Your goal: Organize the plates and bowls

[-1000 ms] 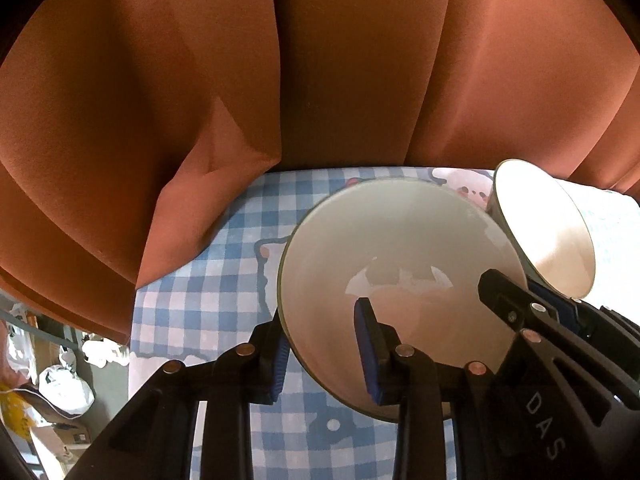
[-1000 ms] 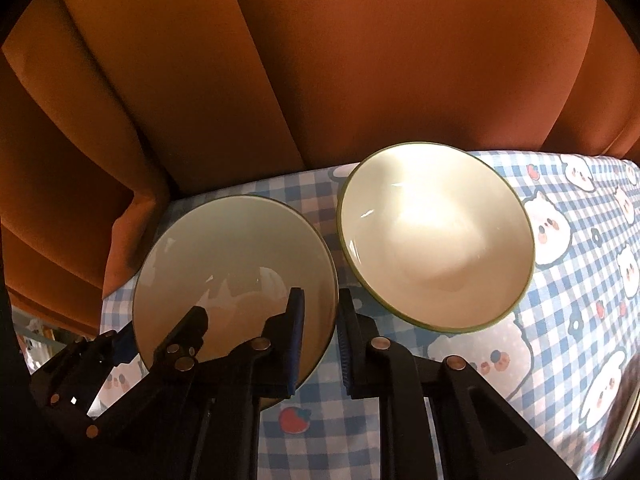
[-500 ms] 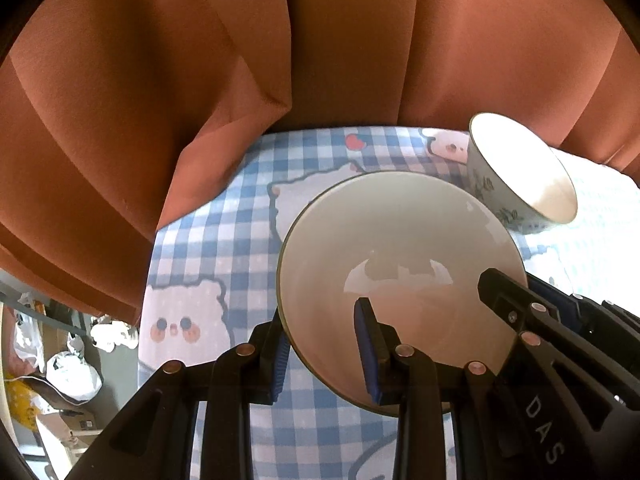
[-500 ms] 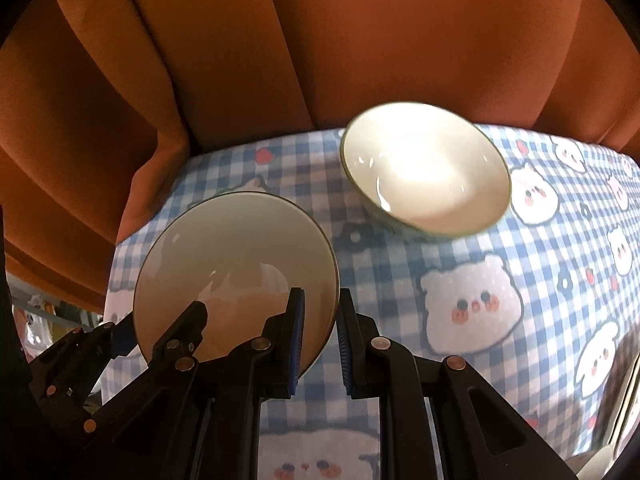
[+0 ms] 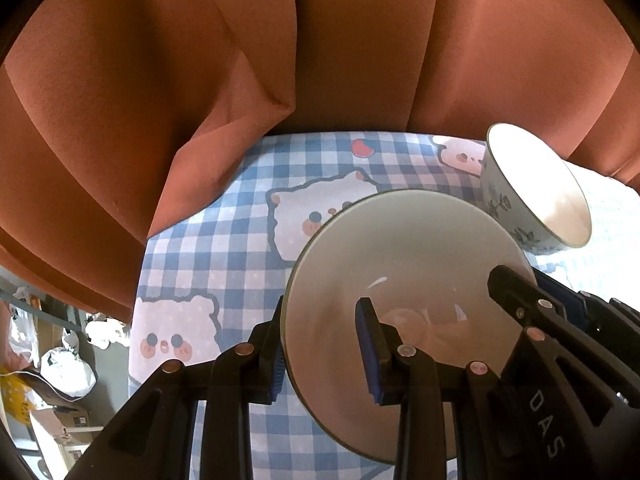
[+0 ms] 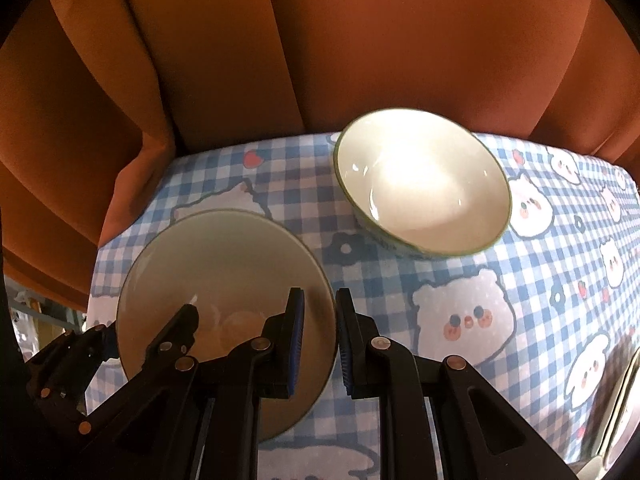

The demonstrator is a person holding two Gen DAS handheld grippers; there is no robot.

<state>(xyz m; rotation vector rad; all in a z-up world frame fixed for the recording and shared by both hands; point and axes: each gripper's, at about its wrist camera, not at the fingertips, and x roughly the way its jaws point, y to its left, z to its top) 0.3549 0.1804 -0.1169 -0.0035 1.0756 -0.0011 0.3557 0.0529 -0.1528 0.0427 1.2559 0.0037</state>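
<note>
Both grippers hold one white green-rimmed bowl (image 5: 404, 256) above the table. My left gripper (image 5: 322, 346) is shut on its left rim, one finger inside, one outside. My right gripper (image 6: 320, 338) is shut on its right rim; the held bowl (image 6: 224, 264) sits left of it in the right wrist view. A second white bowl with a floral outside (image 6: 420, 180) rests on the table at the back; it also shows in the left wrist view (image 5: 536, 192) at the right.
A blue checked tablecloth with bear prints (image 6: 460, 312) covers the table. Orange curtains (image 6: 320, 48) hang close behind it. The table's left edge (image 5: 138, 312) drops to a cluttered floor. A shiny rim (image 6: 624, 404) shows at the far right.
Both grippers and the held bowl have lifted and drawn back from the second bowl, which now looks smaller and farther. More tablecloth shows beneath. Both grips are unchanged.
</note>
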